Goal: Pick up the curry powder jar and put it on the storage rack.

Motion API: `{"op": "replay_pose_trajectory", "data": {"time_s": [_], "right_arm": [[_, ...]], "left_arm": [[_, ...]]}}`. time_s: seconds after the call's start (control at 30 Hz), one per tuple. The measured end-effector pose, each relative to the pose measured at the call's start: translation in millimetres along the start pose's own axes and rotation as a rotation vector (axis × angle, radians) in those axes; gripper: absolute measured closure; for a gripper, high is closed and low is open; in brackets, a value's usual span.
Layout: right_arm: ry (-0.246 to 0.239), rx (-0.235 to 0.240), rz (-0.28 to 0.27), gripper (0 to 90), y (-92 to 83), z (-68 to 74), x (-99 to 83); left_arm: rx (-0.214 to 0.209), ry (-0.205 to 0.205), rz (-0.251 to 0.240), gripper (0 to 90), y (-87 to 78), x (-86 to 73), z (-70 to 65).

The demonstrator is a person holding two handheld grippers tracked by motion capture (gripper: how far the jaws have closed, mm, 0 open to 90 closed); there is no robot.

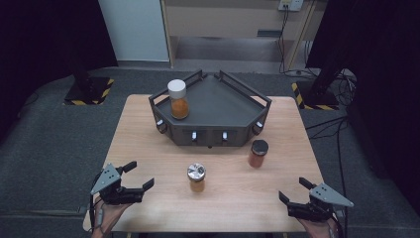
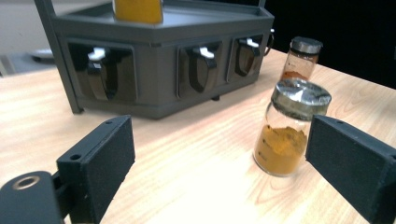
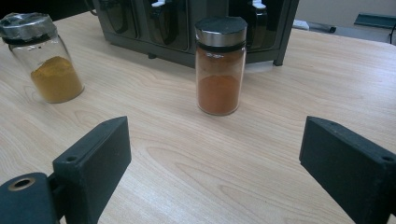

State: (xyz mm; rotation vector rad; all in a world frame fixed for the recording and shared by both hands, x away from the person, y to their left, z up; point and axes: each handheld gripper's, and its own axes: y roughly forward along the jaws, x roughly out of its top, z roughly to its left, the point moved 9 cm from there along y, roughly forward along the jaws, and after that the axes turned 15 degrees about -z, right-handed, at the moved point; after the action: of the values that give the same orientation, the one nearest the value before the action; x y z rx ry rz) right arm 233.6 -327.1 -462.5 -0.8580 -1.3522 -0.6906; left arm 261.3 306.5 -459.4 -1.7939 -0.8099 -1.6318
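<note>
A dark angular rack (image 1: 210, 101) stands at the back of the wooden table (image 1: 148, 144). On its top left sits a white-capped jar of orange powder (image 1: 178, 99). In front of the rack, a silver-lidded jar of yellow powder (image 1: 196, 177) (image 2: 287, 128) (image 3: 44, 63) stands mid-table, and a black-lidded jar of reddish powder (image 1: 257, 153) (image 3: 219, 65) (image 2: 301, 58) stands to its right. My left gripper (image 1: 139, 176) (image 2: 224, 168) hovers open at the front left, with the yellow jar just ahead of its right jaw. Over at the front right my right gripper (image 1: 294, 191) (image 3: 215, 168) is open, facing the reddish jar.
The rack's front face carries several dark pockets with white tabs (image 2: 201, 67). Dark carpet surrounds the table, with stands on yellow-black striped bases (image 1: 89, 91) behind it and cables (image 1: 327, 126) at the back right.
</note>
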Motion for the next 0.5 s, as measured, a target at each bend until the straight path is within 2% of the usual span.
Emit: {"op": "replay_pose_trajectory", "data": {"time_s": [0.27, 0.33, 0.4, 0.5], "right_arm": [[-0.003, 0.002, -0.001, 8.9, -0.1, 0.1, 0.0], [-0.002, 0.001, 0.000, 8.9, 0.0, 0.3, 0.1], [-0.003, 0.001, 0.000, 8.9, 0.2, 0.4, 0.1], [-0.003, 0.000, 0.001, 8.9, 0.2, 0.9, 0.2]], "left_arm": [[0.006, -0.037, 0.007, 7.2, -2.0, -13.6, 7.2], [0.013, -0.030, 0.011, 7.7, -2.7, -15.0, 7.6], [0.005, -0.050, 0.002, 7.7, -3.3, -16.2, 8.7], [0.002, -0.031, 0.012, 7.7, -2.6, -16.9, 7.1]]}}
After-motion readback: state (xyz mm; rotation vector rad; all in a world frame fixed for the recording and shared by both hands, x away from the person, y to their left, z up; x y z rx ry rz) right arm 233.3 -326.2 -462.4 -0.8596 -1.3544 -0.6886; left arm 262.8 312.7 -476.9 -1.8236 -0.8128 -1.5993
